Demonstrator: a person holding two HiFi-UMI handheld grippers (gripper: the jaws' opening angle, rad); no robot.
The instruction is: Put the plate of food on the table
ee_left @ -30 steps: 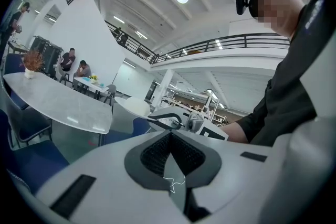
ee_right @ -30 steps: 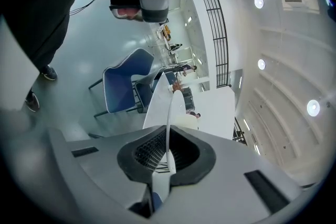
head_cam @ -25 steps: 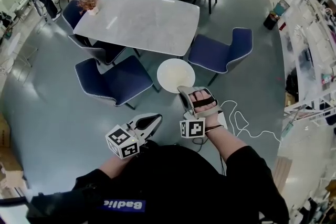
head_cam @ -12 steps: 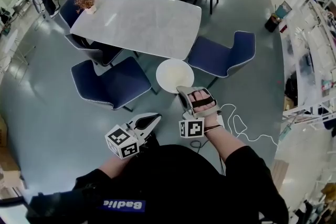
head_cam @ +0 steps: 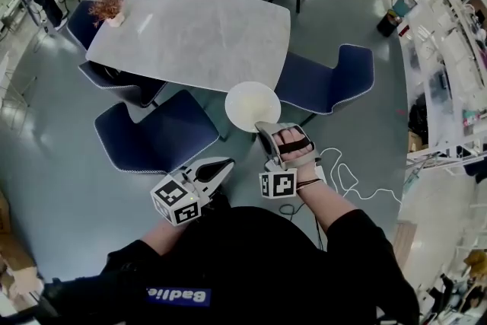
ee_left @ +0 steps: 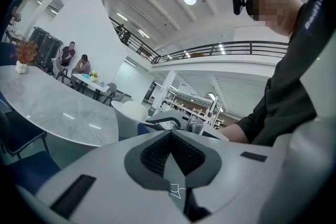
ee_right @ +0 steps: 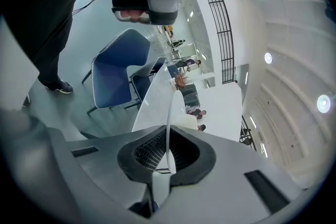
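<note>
Closer now: the grey surface [head_cam: 190, 34] has slid down the head view since a second ago, and its near edge now meets the plate's far rim. Blue chairs flank the gap, the left chair [head_cam: 156, 135] and the right chair [head_cam: 331, 78]. The white plate [head_cam: 253, 106] is up in the air between them, just short of the surface and not resting on it. The right hand-held gripper [head_cam: 264, 129] is clamped on the plate's near rim, the thin edge pinched between its pads. The left hand-held gripper [head_cam: 227, 165] hangs low beside it, jaws pressed together on nothing.
</note>
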